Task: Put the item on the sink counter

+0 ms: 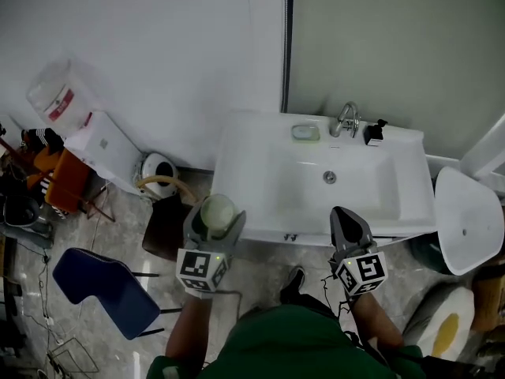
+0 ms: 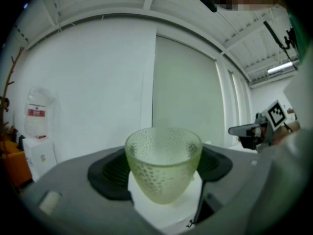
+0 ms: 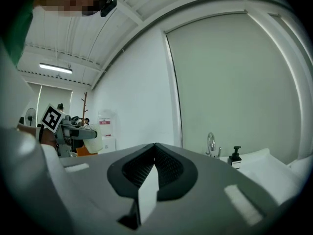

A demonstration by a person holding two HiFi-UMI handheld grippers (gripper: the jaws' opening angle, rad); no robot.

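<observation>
Nearest me, my left gripper (image 1: 215,221) is clamped on a pale green, dimpled glass cup (image 2: 164,163). The pads press its lower sides from left and right, wide apart because the cup is wide. The cup stands upright, mouth up, so its long axis runs vertical and square to the grip. My right gripper (image 3: 154,168) is pressed closed with nothing between its jaws. It hangs level with the left one, off to the right.

Just beyond both tools is the near edge of the white sink counter (image 1: 241,164). In the head view the cup sits over the floor, just short of the counter's near left corner. The flat left ledge therefore lies ahead of the cup and slightly to the right. That is the relation the move turns on, as I judge it. The loaded left hand is the nearer one to that bare ledge, and the right hand faces the front of the basin (image 1: 347,192) with nothing to offer.

I would carry the cup forward over the edge, keep it upright, and set its base on the ledge, not on the basin's slope.

Farther back, along the rear rim, lie a soap dish (image 1: 305,133), the faucet (image 1: 346,120) and a dark soap dispenser (image 1: 374,132). All are well apart from the left ledge. Behind them is the wall (image 1: 158,38).
</observation>
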